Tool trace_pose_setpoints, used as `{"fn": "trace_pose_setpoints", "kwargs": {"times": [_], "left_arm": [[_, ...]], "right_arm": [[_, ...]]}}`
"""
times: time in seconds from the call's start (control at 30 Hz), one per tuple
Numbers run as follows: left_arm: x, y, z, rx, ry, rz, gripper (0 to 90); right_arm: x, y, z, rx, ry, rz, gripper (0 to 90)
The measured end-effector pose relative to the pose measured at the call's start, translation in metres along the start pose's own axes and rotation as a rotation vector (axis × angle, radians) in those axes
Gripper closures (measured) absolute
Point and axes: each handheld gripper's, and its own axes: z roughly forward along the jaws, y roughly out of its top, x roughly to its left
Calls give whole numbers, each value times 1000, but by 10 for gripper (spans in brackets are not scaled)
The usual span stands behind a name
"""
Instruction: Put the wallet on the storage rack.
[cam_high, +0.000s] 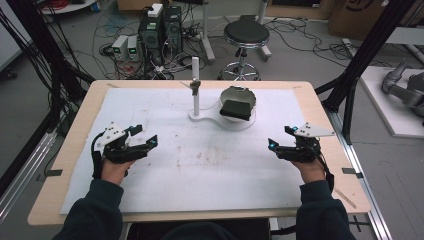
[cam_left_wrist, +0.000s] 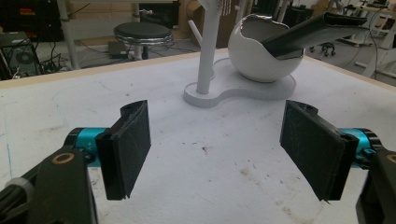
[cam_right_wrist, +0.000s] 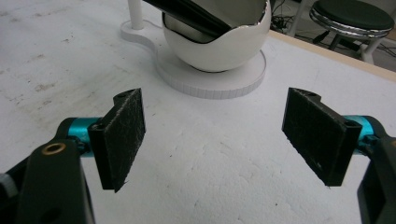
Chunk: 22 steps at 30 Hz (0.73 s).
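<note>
Both claws, left claw (cam_high: 142, 137) and right claw (cam_high: 281, 138), stand apart, empty. The dark case (cam_high: 236, 109) in the eggshell-shaped bowl (cam_high: 238, 93) looks light and stiff; grip its protruding end.

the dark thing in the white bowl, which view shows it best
The left gripper view: the dark object shows side-on, a long flat piece leaning out over the rim of the white bowl. The high view shows it small, from above, lying across the bowl's mouth. The right gripper view shows it close, but cut off by the frame's top edge.
</note>
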Motion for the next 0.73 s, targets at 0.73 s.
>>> {"fn": "trace_pose_setpoints", "kwargs": {"times": [0.73], "left_arm": [[1,-1,-3,3,5,-11,249]], "right_arm": [[-3,-2,1,-4,3,26,216]]}}
